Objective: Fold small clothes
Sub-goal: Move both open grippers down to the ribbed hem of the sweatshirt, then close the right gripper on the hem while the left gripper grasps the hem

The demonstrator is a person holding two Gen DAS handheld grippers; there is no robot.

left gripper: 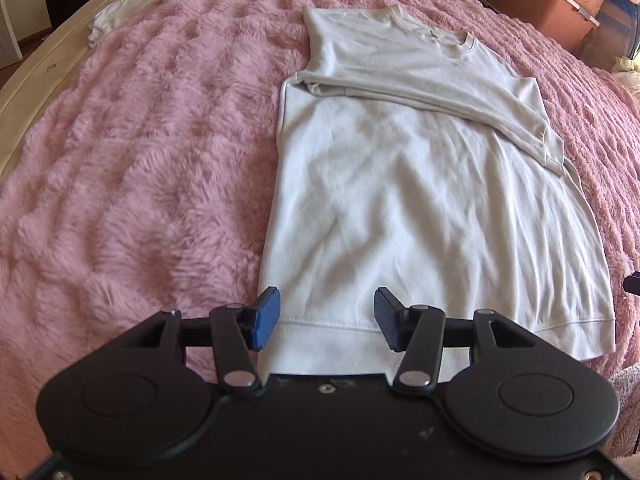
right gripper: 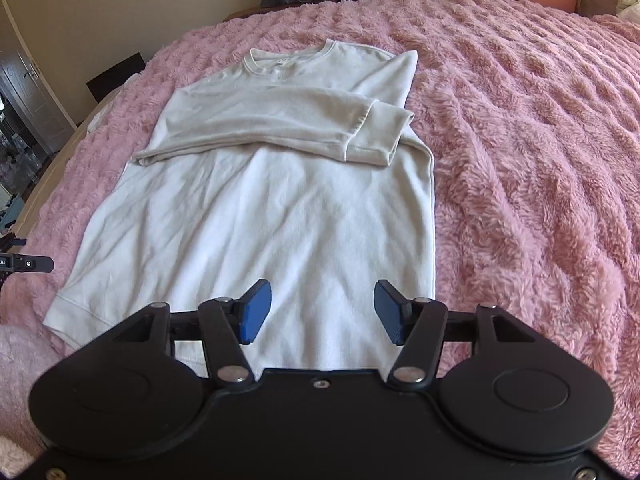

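Both grippers sit low at the 6 o'clock side of each view, right by the bottom hem of the white sweatshirt [left gripper: 400, 208]. On the left gripper [left gripper: 326, 322] the 2 blue pads are spread wide with nothing between them, and they hang over the hem near its left corner. It is the same with the right gripper [right gripper: 322, 312]: wide open, holding nothing, over the hem near its right side. Spread flat on the fluffy pink blanket [left gripper: 140, 160], the sweatshirt has its neck at 12 o'clock and both sleeves [right gripper: 280, 120] folded across the chest. I think the next step is to lift the hem and fold it up to the neck. To do that well, each gripper should pinch both layers of cloth at a corner, lift together, and keep the edge straight. Another white cloth [left gripper: 128, 4] lies well apart at 11 o'clock in the left view.
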